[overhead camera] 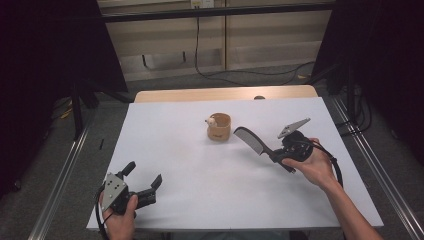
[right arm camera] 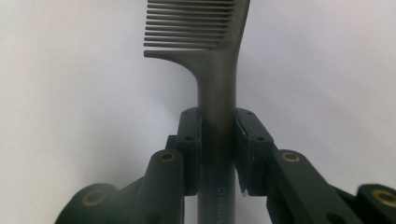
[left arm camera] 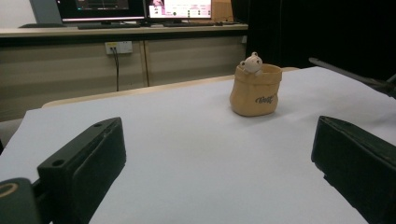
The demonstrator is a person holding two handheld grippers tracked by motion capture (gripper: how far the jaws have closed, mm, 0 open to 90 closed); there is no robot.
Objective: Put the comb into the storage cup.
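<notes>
A dark grey comb [overhead camera: 251, 140] is held by its handle in my right gripper [overhead camera: 276, 156], right of the table's middle, its toothed head pointing up-left above the white sheet. In the right gripper view both pads clamp the comb's handle [right arm camera: 217, 126], with the teeth [right arm camera: 191, 25] at the top. A small tan sack-shaped pot [overhead camera: 219, 127] with a little white bear on its rim stands near the table's centre, left of the comb. My left gripper [overhead camera: 145, 179] rests at the front left, open and empty. The left gripper view looks toward the pot [left arm camera: 255, 91] between the wide-apart jaws.
A white sheet [overhead camera: 190, 165] covers the wooden table [overhead camera: 200, 94]. Metal rails run along both sides on the floor. Cables lie on the floor beyond the far edge. In the left gripper view a bench with monitors [left arm camera: 140, 9] stands behind the table.
</notes>
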